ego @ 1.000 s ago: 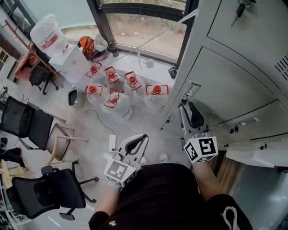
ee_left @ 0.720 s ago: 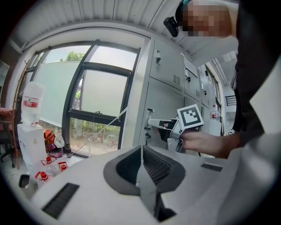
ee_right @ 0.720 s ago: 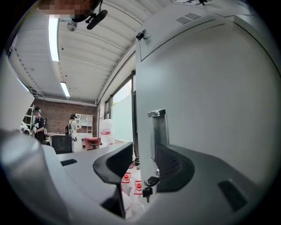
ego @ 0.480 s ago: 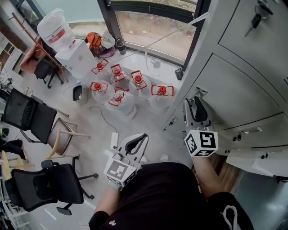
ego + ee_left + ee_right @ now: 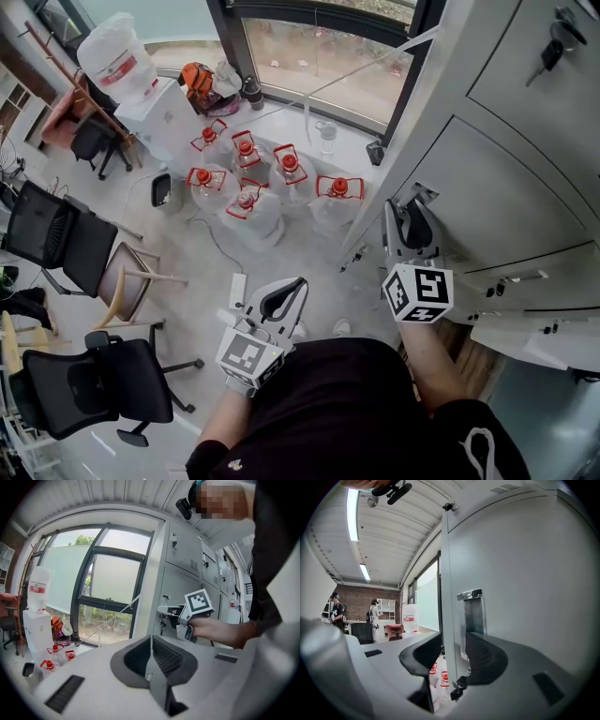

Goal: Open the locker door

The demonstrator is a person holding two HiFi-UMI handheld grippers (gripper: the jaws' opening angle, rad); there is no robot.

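Observation:
The grey locker door (image 5: 497, 178) stands at the right, with a metal recessed handle (image 5: 413, 196) near its left edge. My right gripper (image 5: 410, 219) is raised just below that handle with its jaws open. In the right gripper view the right gripper (image 5: 452, 648) straddles the door's left edge; the handle (image 5: 472, 613) stands between and beyond the pads, and no pad presses on it. My left gripper (image 5: 284, 300) hangs low by the person's body, away from the lockers. In the left gripper view its pads (image 5: 150, 644) meet with nothing between them.
Several water bottles with red caps (image 5: 246, 187) stand on the floor by the window. A water dispenser (image 5: 150, 103) is at the back left, office chairs (image 5: 89, 398) at the left. Keys (image 5: 553, 47) hang in the upper locker's lock. A lower locker part (image 5: 548, 333) juts out at the right.
My right gripper has moved a little up toward the door handle and its jaws look wider. The left gripper has stayed where it was.

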